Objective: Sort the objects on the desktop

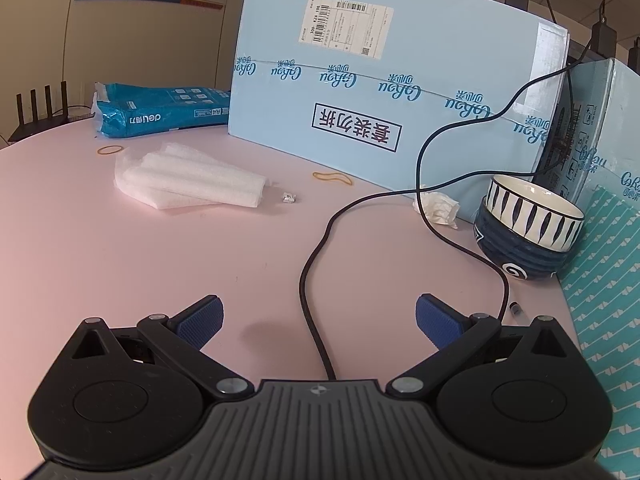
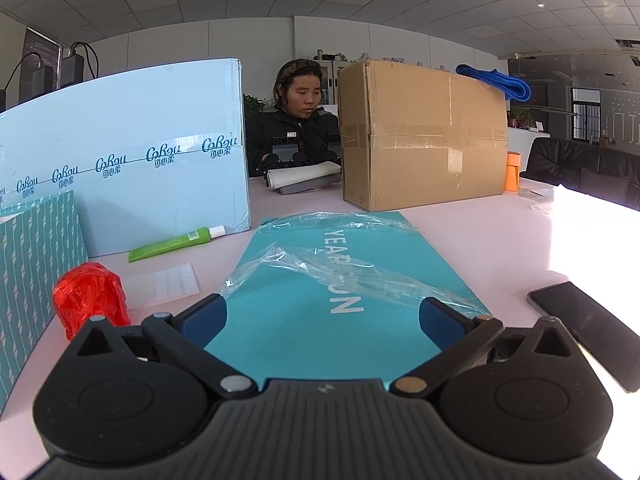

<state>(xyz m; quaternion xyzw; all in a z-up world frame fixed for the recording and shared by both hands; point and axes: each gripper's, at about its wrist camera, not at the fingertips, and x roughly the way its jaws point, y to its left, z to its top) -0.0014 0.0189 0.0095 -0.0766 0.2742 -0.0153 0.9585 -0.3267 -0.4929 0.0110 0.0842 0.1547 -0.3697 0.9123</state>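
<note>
I have the pink desk point(image 1: 120, 248) under both cameras. The biggest thing on it is the pale blue carton point(image 1: 380, 80), standing on edge as a back wall; a brown carton point(image 2: 420, 136) stands to its right with a gap between them, where a person sits on the far side. These two close off the back, so any sorting has to happen in front of them.

Right side: a teal flat box point(image 2: 304, 312) lies directly ahead with loose clear plastic wrap point(image 2: 340, 264) draped over it. My right gripper point(image 2: 322, 320) hangs above its near end, jaws spread wide, nothing in them. A phone point(image 2: 592, 328) lies at the right near the desk edge, in glare. To the left, a crumpled red bag point(image 2: 90, 296) sits against a patterned teal box point(image 2: 32, 264), with a green tube point(image 2: 172, 243) at the foot of the blue carton.

Left side: my left gripper point(image 1: 318, 322) is also wide open and empty, low over bare desk. A black cable point(image 1: 316, 280) runs between the fingers toward the camera, a snag risk if I push forward. Two stacked bowls point(image 1: 528, 224) sit tucked into the right corner beside a wad of tissue point(image 1: 438, 208). White foam sheets point(image 1: 188, 182) lie well ahead, left of centre, with open room around them. Smallest: two rubber bands point(image 1: 334, 178) and a tiny white scrap point(image 1: 289, 198), possibly a clip.
</note>
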